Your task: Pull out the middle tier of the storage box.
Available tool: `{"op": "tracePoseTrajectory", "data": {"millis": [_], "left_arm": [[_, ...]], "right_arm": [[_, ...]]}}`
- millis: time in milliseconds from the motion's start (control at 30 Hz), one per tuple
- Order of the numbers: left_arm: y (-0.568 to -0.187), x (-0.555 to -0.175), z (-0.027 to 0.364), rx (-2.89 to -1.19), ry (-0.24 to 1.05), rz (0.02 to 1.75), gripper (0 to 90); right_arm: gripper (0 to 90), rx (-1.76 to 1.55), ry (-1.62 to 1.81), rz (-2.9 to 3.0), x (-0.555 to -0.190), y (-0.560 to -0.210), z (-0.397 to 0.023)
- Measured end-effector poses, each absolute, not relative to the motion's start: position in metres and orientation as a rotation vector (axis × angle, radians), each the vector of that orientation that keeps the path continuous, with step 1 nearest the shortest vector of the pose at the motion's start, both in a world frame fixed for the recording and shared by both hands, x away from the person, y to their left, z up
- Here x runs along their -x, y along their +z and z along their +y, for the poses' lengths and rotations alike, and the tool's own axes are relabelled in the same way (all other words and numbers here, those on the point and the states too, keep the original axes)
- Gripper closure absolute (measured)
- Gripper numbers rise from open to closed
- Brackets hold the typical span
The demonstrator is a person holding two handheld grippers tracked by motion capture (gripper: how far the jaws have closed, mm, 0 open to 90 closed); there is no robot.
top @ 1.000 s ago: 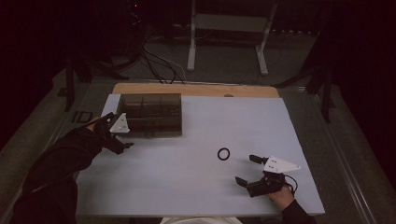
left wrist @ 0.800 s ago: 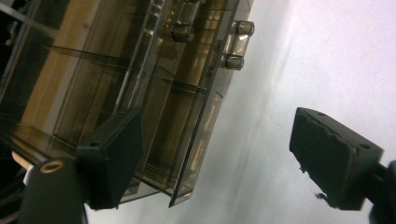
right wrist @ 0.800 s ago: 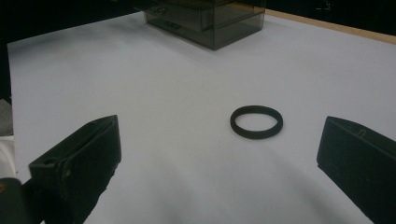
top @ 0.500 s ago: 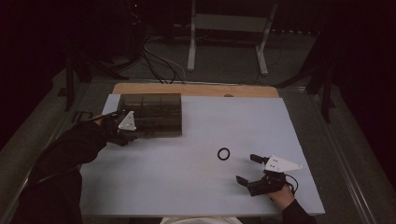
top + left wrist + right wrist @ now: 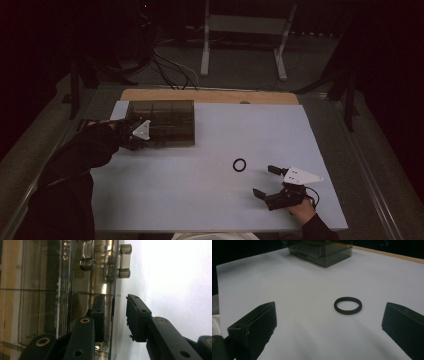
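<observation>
Left gripper (image 5: 115, 315) at the near-left edge of the smoky clear box (image 5: 165, 120), jaws just closing astride its front wall, contact unclear; right gripper (image 5: 329, 325) spread wide, black ring (image 5: 348, 305) just ahead on white table (image 5: 200, 200).

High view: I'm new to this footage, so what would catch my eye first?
A smoky clear compartment box at the table's far left, with the left tool straddling its front wall, its jaws just closing. A small black ring lies alone mid-table, ahead of the open right tool.
</observation>
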State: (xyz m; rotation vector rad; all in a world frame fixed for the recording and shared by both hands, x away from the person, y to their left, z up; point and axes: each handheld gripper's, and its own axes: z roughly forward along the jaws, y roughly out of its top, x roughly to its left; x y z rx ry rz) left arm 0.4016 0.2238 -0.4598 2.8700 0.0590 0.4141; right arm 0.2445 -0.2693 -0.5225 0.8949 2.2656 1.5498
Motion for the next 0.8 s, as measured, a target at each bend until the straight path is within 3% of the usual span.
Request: {"op": "tracePoseTrajectory", "data": {"millis": [367, 800], "left_arm": [[-0.466, -0.411, 0.22, -2.971, 0.345, 0.055, 81.7], [-0.465, -0.413, 0.214, -3.011, 0.296, 0.023, 84.6]], "right_arm": [[0.0, -0.892, 1.547, 2.266, -0.244, -0.522, -0.269], [0.0, -0.894, 1.541, 2.264, -0.245, -0.523, -0.27]]}}
